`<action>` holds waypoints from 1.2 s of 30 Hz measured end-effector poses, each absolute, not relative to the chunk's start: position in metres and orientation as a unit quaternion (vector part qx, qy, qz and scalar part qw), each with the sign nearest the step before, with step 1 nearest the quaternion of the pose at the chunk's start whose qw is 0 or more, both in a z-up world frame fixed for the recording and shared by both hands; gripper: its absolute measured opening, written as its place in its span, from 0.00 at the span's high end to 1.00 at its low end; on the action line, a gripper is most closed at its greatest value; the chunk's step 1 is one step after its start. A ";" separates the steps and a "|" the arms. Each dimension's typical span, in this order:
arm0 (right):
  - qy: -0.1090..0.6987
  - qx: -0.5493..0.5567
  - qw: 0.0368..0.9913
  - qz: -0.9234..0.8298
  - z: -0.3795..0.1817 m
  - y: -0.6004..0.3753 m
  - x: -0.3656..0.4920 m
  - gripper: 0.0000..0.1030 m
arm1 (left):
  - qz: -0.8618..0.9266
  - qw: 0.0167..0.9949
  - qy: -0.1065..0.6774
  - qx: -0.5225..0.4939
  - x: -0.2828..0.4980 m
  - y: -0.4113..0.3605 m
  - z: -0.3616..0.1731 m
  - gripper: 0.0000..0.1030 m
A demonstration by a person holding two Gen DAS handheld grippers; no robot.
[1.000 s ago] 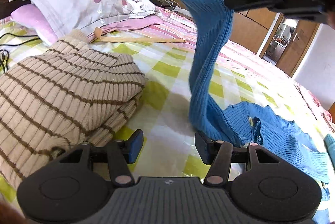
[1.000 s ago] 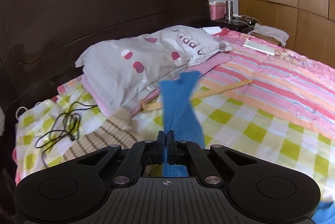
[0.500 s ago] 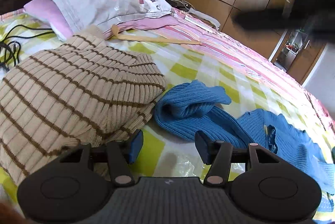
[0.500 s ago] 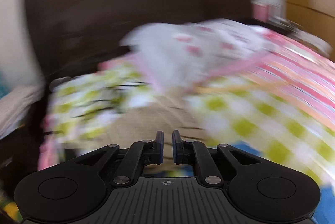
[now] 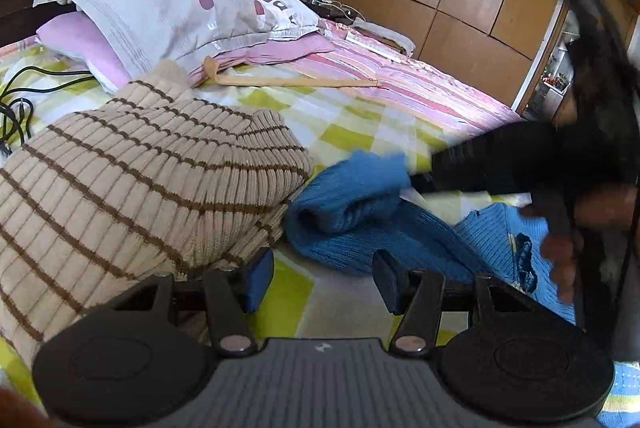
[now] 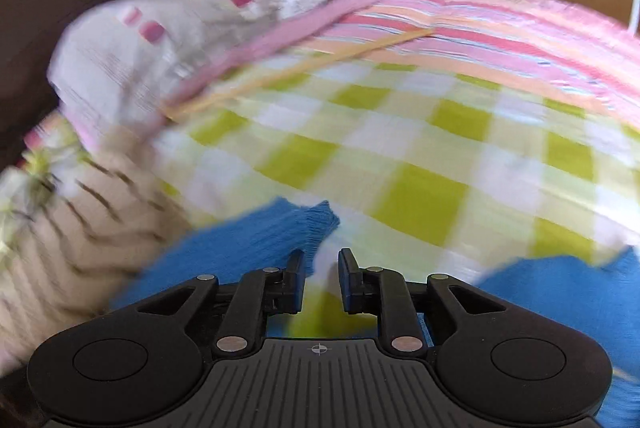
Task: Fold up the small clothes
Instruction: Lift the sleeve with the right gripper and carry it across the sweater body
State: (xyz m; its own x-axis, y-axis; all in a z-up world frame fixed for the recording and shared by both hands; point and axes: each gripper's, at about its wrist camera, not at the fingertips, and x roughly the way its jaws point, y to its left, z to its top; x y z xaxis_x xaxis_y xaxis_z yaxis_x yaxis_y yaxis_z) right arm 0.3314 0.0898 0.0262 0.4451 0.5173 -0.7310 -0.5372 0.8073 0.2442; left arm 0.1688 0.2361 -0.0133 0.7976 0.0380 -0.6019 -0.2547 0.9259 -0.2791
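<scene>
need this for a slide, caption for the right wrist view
Right gripper, fingers just opened and empty, low over the checked bedspread beside the blue knit sleeve.

On the bed [image 5: 352, 131], the striped sweater [image 5: 132, 179] lies left of the knit garment [image 5: 360, 224], touching it; the pillows [image 5: 168, 7] sit behind the sweater, a wooden stick [image 5: 296, 81] beside them, a cable [image 5: 20, 99] far left
</scene>
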 end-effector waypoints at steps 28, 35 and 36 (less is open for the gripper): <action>0.419 -0.006 0.762 0.494 0.048 0.151 0.321 0.53 | 0.075 0.932 0.312 -0.168 0.170 0.232 -0.018 0.42; 0.419 -0.030 0.786 0.455 0.052 0.169 0.318 0.88 | 0.074 0.934 0.310 -0.163 0.172 0.229 -0.019 0.42; 0.410 -0.019 0.795 0.447 0.057 0.162 0.318 0.88 | 0.074 0.934 0.308 -0.164 0.172 0.229 -0.019 0.42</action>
